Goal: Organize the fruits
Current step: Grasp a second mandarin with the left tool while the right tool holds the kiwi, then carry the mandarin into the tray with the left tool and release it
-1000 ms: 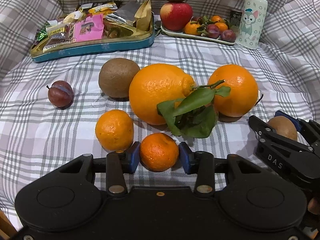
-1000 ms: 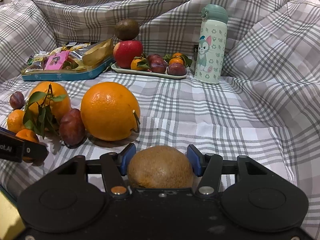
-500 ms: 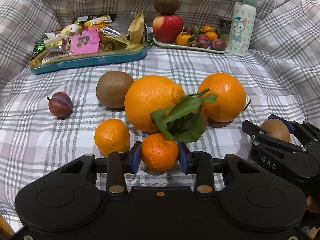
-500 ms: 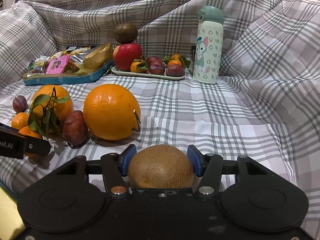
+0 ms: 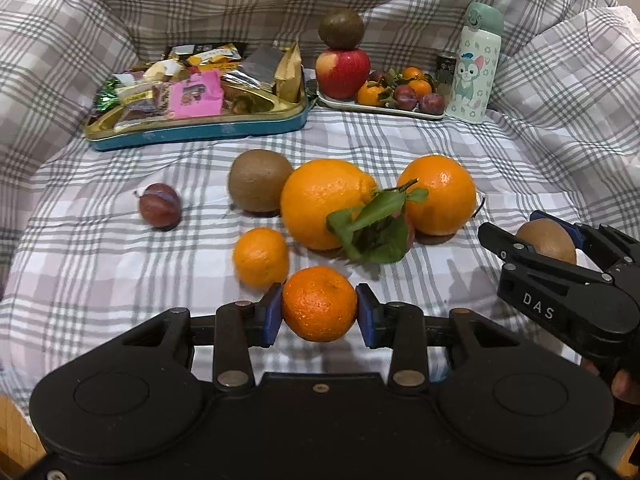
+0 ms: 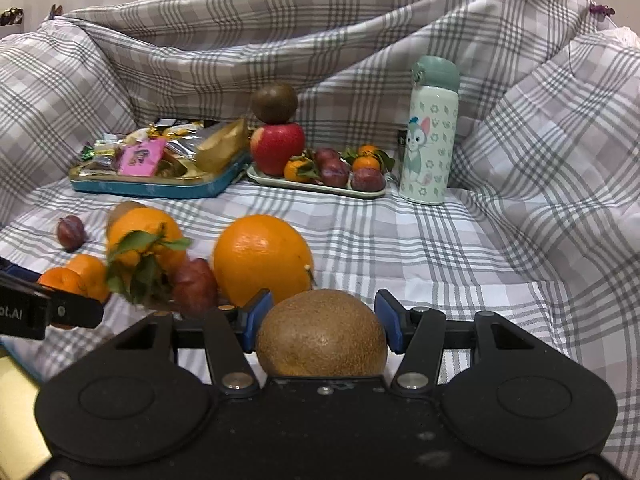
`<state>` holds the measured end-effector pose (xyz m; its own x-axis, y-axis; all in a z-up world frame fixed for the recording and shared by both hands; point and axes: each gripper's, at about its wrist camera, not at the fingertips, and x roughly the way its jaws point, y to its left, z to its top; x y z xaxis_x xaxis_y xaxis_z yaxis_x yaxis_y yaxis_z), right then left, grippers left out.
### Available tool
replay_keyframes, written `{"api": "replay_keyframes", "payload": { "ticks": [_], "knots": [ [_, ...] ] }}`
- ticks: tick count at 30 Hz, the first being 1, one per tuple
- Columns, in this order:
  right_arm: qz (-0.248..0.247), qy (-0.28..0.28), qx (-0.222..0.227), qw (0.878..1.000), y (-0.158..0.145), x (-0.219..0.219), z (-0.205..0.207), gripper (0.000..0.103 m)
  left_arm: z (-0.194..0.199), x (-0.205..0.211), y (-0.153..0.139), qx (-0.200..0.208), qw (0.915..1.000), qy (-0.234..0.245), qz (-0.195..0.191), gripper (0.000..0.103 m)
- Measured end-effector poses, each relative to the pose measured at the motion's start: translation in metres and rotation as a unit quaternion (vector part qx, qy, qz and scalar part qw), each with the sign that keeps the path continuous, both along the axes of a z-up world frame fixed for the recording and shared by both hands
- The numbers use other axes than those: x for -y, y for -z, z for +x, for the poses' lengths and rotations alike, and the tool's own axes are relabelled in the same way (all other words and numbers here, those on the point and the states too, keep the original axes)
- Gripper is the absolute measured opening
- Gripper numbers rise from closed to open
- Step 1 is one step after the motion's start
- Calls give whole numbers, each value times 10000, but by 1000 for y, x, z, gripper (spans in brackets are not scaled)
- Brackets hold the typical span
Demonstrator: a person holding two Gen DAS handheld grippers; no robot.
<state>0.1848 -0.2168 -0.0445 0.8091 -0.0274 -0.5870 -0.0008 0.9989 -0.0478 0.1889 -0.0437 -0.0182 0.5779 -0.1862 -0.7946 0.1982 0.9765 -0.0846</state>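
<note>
**Both grippers loaded over a crowded cloth: slip and knock hazards**

The left gripper (image 5: pixel 319 312) has its blue pads clamped on a small round orange mandarin (image 5: pixel 319 303), held clear of the grey-and-white checked cloth (image 5: pixel 100 280) near its front edge. The right gripper (image 6: pixel 323 322) is clamped on a brown fuzzy kiwi (image 6: pixel 322 334), which fills the gap between its pads and sits deep against the body.

Destination, as judged: the pale rectangular fruit tray (image 6: pixel 316 188) at the back edge of the cloth, between the blue-and-gold snack tin (image 5: pixel 200 130) and the mint cartoon-print flask (image 6: pixel 430 136).

Risks noted:
- The mandarin is gripped only at its two sides; a soft skin may give and the fruit roll out if tilted on the way.
- A second brown kiwi (image 5: pixel 341 28) balances on the red apple (image 5: pixel 343 72) at the tray's left end. Any nudge on arrival would likely topple it.
- The tray already carries plums and mandarins; free room looks scant, so a fruit set down may roll off the rim onto the cloth.
- The flask stands just beside the tray's right end and could be tipped by the right gripper.
- The two large oranges (image 5: pixel 328 204), with a leafy sprig between them, lie in the direct path; a low carry could set them rolling on the creased cloth.
- The grippers are near each other and may collide
</note>
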Motion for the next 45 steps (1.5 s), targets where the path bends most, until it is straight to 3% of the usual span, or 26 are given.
{"api": "replay_keyframes", "payload": {
  "ticks": [9,20,29,45],
  "knots": [
    [103,-363,-40,9993,-23,-31,-48,58,-37,-40,-8,-190,9996,-168,-121,46],
    [249,-921,-442,9945,-24,-66,-114,58,-92,-78,-9,-218,9988,-425,-77,46],
    [288,-1043,-770,9911,-9,-76,-152,58,-139,-67,2,-492,9984,70,-258,46],
    [318,-734,-658,9946,-2,-64,-170,58,-169,-43,27,-594,9977,299,-155,47]
  ]
}}
